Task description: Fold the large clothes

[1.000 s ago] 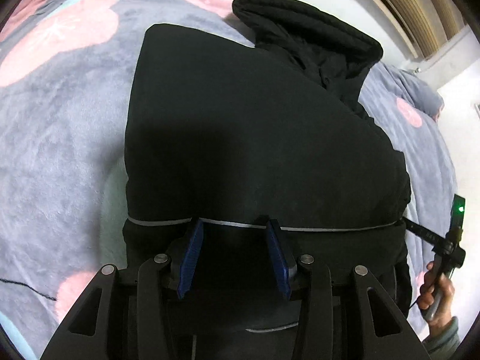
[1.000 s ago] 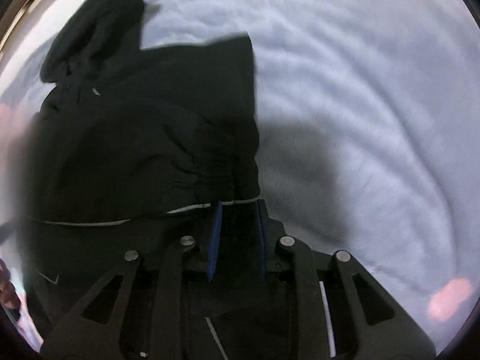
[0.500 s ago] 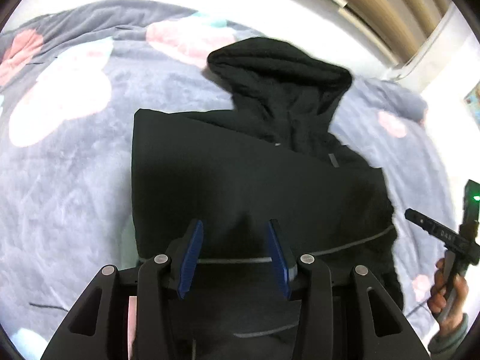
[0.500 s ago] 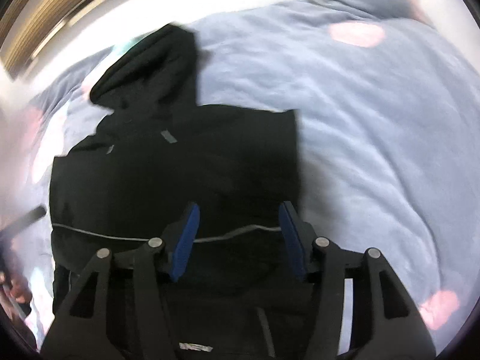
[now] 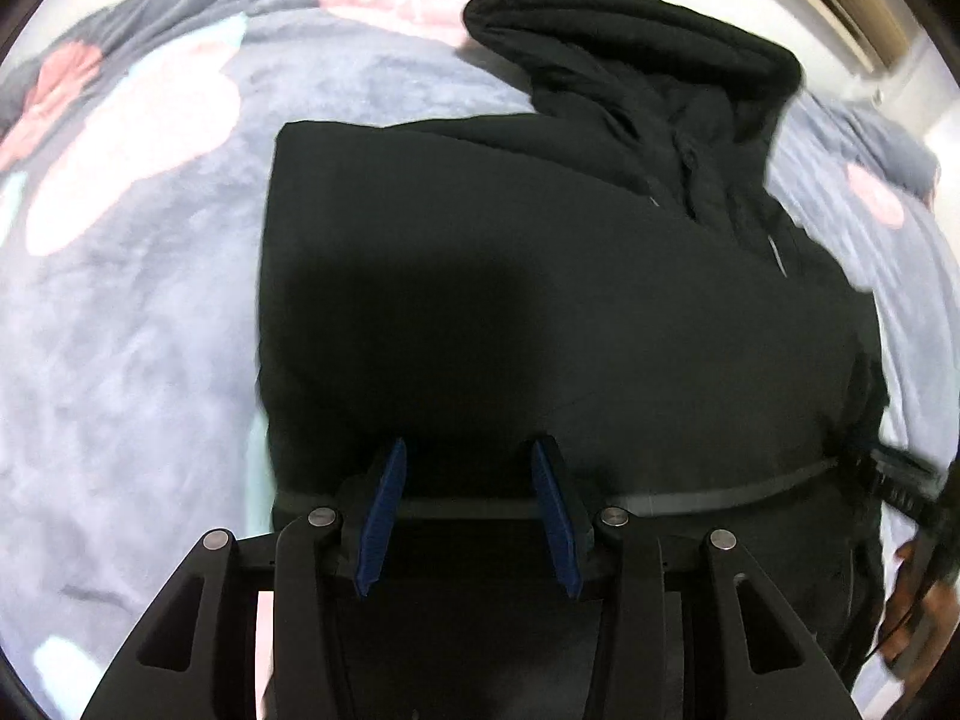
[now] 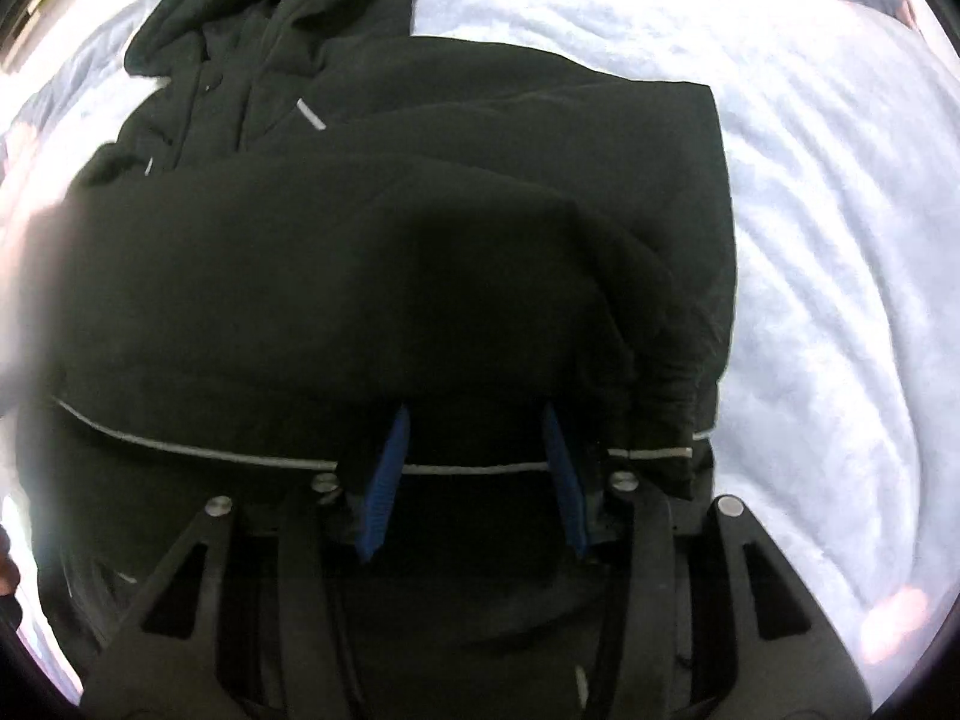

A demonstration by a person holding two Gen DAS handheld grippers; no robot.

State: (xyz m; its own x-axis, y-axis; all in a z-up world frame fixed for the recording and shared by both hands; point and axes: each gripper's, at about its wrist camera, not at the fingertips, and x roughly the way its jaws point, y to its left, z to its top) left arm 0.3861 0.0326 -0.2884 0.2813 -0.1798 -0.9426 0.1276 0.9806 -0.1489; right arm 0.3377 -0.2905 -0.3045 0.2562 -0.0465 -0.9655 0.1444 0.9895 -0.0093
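Right wrist: right tongs (image 6: pixel 474 468) tipped steeply over jacket (image 6: pixel 360 252).

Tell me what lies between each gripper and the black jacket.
Nothing visible does. The left gripper and the right gripper both stand open right over the jacket's lower part by its grey stripe; the right's jaws have just been closing, gripping nothing.

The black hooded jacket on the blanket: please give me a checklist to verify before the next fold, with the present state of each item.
1. Black hooded jacket lies on the blanket: ok.
2. Sides folded in, body a narrow block: ok.
3. Hood still sticks out at the far end: not ok.
4. Left gripper free of cloth, jaws apart: ok.
5. Right gripper, jaws just closing somewhat, nothing pinched: ok.
6. Near hem flat: cannot tell.
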